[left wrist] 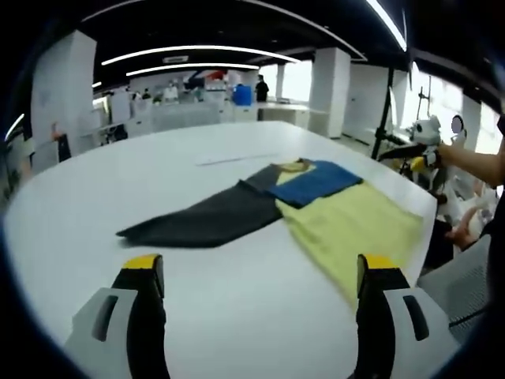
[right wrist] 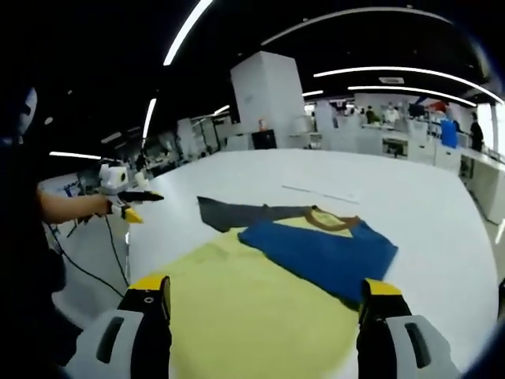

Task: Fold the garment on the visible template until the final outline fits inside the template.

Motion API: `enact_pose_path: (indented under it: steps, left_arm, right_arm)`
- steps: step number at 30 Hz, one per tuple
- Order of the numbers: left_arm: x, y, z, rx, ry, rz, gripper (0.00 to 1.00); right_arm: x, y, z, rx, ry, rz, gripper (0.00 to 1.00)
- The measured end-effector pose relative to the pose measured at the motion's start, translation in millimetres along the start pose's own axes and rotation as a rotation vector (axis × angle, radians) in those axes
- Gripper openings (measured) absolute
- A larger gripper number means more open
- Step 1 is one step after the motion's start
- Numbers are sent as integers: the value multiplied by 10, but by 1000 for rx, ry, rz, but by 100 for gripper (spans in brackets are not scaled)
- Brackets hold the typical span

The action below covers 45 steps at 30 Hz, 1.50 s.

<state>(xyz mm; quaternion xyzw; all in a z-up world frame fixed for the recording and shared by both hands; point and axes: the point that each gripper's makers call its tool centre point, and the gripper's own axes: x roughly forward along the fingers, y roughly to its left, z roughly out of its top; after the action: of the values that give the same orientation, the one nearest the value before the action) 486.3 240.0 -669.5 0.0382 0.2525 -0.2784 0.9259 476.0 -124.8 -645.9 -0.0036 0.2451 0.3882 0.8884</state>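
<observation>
The garment lies spread flat on the white table: a yellow body near the right gripper, a blue sleeve folded in across the chest below the brown collar, and a grey sleeve stretched out flat toward the far left. Judging by that, the step in hand is the second sleeve fold. To do it well, take the grey sleeve near its tip and carry it across onto the yellow body so it lands flat, without dragging the blue sleeve out of place. A faint pale strip lies on the table beyond the collar (whether it belongs to the template, I cannot tell).

The left gripper hovers over bare table just short of the grey sleeve, jaws spread wide, holding and touching nothing. The right gripper hangs over the yellow hem, jaws equally wide apart and empty (contact with the cloth cannot be told).
</observation>
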Motion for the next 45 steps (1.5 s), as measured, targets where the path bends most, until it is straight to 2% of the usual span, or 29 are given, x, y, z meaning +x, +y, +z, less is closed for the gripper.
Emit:
enact_pose_path:
  steps: [9,12,14,18,21,23,27,38,41,45]
  left_arm:
    - [110,443,45,-46,-19,86,94]
    - [169,605,35,-90,-18,126,92]
    - [201,673,18,-100,-11,138,89]
    - [261,899,-17,-133,-6,207,84]
    - [299,1094,-95,-142,27,275,76]
    - [351,1167,-126,-157,33,288,72]
    - [457,1267,-231,-185,70,308,63]
    - [701,1503,-340,-308,60,376,48]
    - [760,1526,-338,-343,35,379,46]
    - [833,1536,-340,-335,37,380,41]
  right_arm:
    - [-75,68,-21,14,-8,-9,99]
    - [-86,81,-42,16,-3,-16,98]
    - [-90,95,-53,18,-4,-20,98]
    - [-92,102,-63,28,-8,-31,97]
    - [-92,91,-55,34,-17,-41,96]
    - [-90,92,-49,41,-22,-44,95]
    - [-79,94,-49,44,-21,-50,95]
    - [-48,-3,-152,52,6,-79,93]
    - [-46,-23,-181,51,18,-85,93]
    - [-45,-55,-225,50,35,-95,93]
